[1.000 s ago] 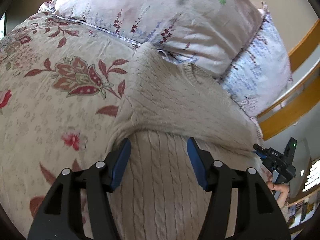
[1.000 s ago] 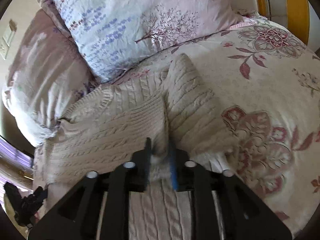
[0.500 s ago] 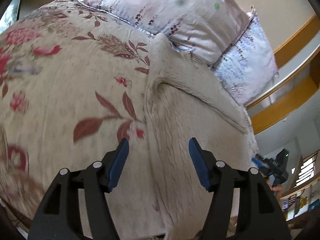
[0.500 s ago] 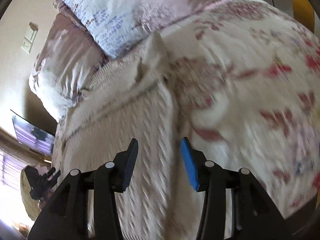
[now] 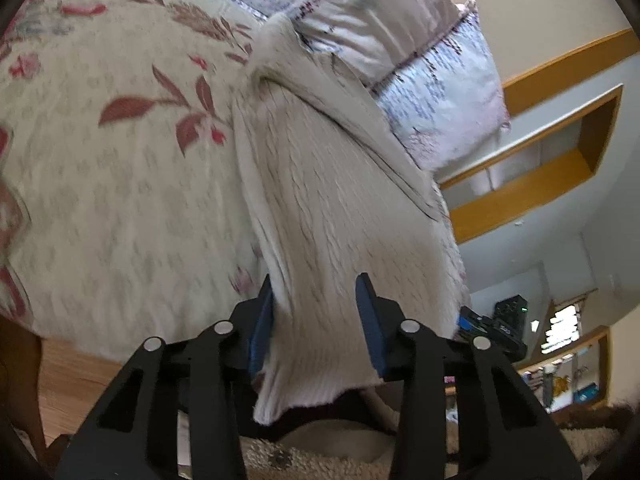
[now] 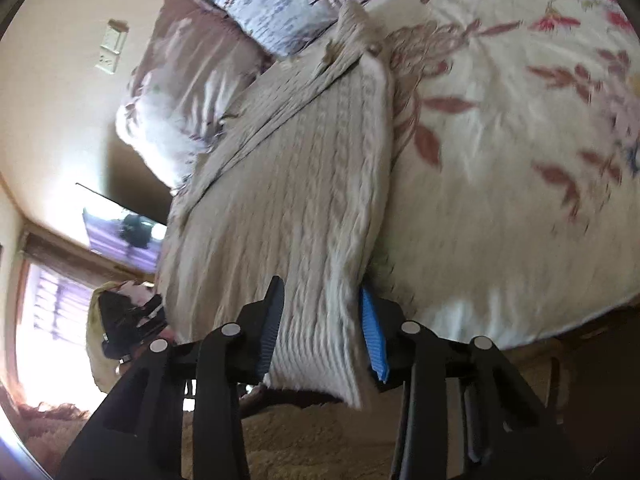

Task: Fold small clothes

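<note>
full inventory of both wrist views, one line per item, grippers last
sweater: 1, cream cable knit, on the bed, sleeves folded in, hem hanging off the near edge
bedspread: 1, cream with red floral print, covers the bed
pillows: 2, pale floral, at the head of the bed beyond the sweater
shelf: 1, wood trim, on the wall beside the bed
wall switch: 1, white, on the beige wall
rug: 1, beige shag, on the floor below the bed edge
left gripper: 1, black with blue pads, jaws have just been closing around the hem's left corner, gap at one pad
right gripper: 1, black with blue pads, jaws have just been closing, hem's right corner between them
</note>
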